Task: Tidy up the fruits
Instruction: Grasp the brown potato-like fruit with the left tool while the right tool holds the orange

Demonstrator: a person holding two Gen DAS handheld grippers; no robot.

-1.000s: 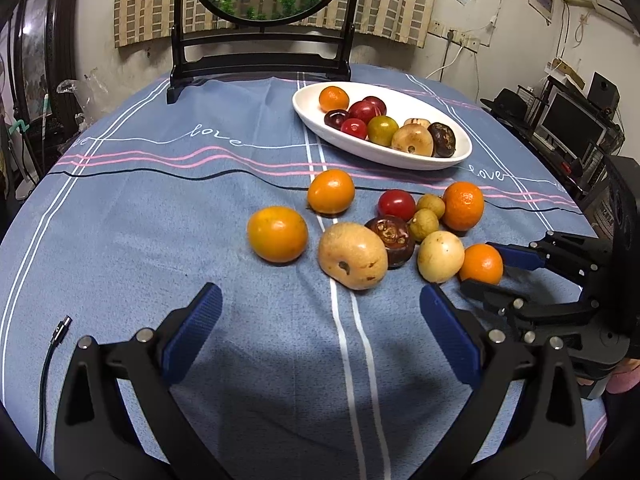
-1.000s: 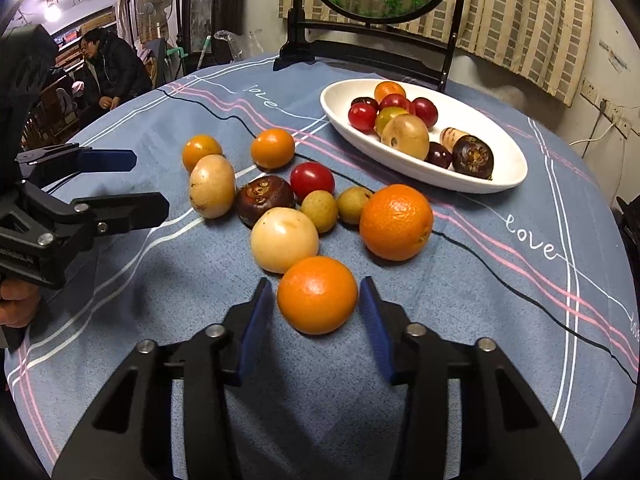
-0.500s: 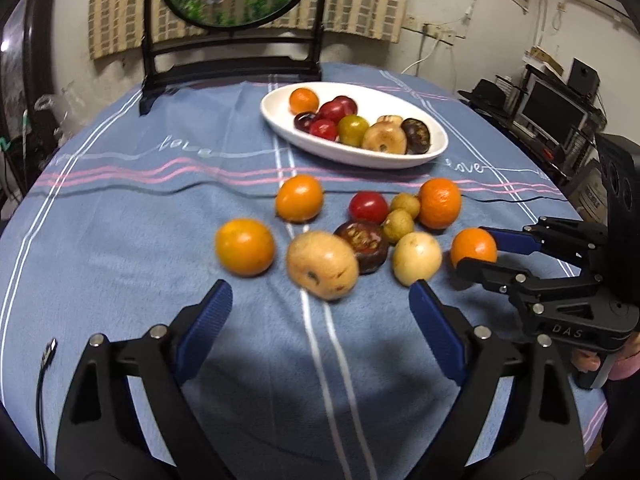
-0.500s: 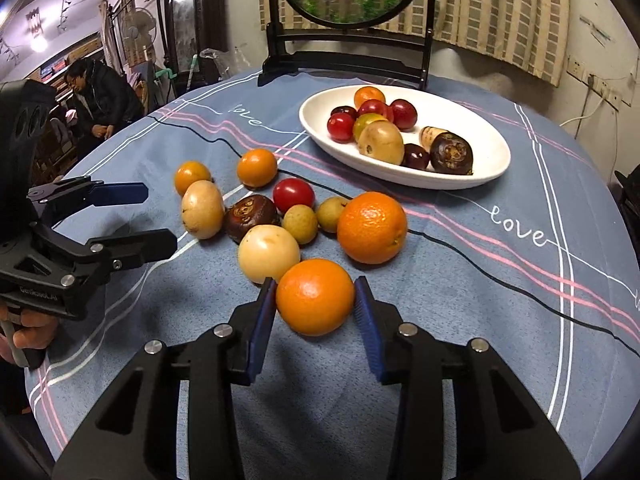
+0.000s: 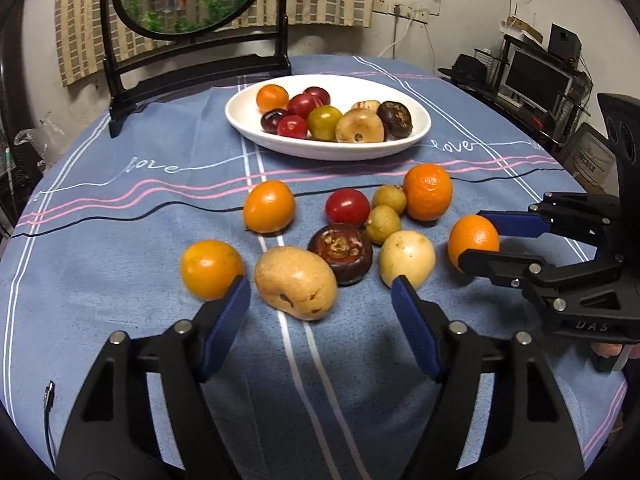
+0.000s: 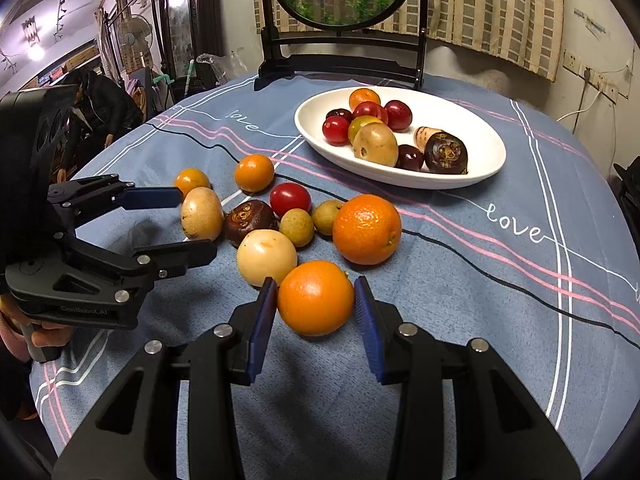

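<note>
Right gripper (image 6: 315,307) now clenched on round orange tangerine (image 6: 315,298), half-second ago just straddling it; fruit on blue tablecloth (image 6: 480,280), my lift to white oval dish (image 6: 486,168) next. Left gripper (image 5: 320,300) released, closing on tan potato-like fruit (image 5: 296,282).

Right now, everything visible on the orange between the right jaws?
The small round orange with dimpled glossy peel sits on the blue striped tablecloth, between the blue-padded jaws of the right gripper, which flank both its sides; contact is unclear. It looks whole and lies beside the pale yellow round fruit, nearest of the loose pile.
</note>
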